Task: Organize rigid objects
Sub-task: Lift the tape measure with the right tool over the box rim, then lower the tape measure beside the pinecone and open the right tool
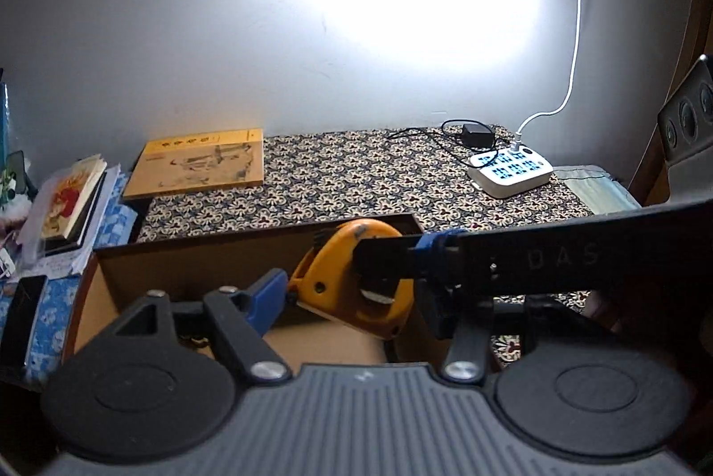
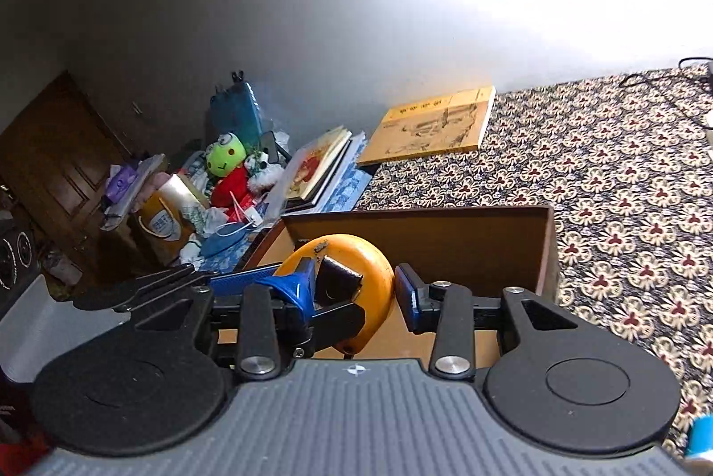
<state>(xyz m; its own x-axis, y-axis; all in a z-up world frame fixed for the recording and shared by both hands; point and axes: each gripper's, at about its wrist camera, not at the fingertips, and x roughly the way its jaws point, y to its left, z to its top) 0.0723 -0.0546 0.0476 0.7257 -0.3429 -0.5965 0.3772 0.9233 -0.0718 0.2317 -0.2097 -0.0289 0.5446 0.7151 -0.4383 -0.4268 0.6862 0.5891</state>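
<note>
An orange-yellow round tool with a handle hole [image 1: 329, 275] [image 2: 356, 257] hangs over an open brown cardboard box [image 1: 200, 253] [image 2: 445, 235] on the patterned tablecloth. My left gripper [image 1: 352, 304] is shut on it, one blue finger [image 1: 267, 297] against its left side. My right gripper [image 2: 354, 289] is closed on it too, and its blue fingers [image 2: 410, 293] flank the orange body. In the left wrist view the right gripper's finger [image 1: 387, 255] crosses in from the right. In the right wrist view the left gripper's finger [image 2: 240, 280] enters from the left.
A yellow book [image 1: 200, 164] [image 2: 436, 128] lies by the wall. At the back right are a white power strip [image 1: 512, 168] with a cable and a black adapter [image 1: 474, 135]. Left of the box lie stacked books [image 1: 75, 204], a phone [image 1: 22, 320] and plush toys [image 2: 227, 164].
</note>
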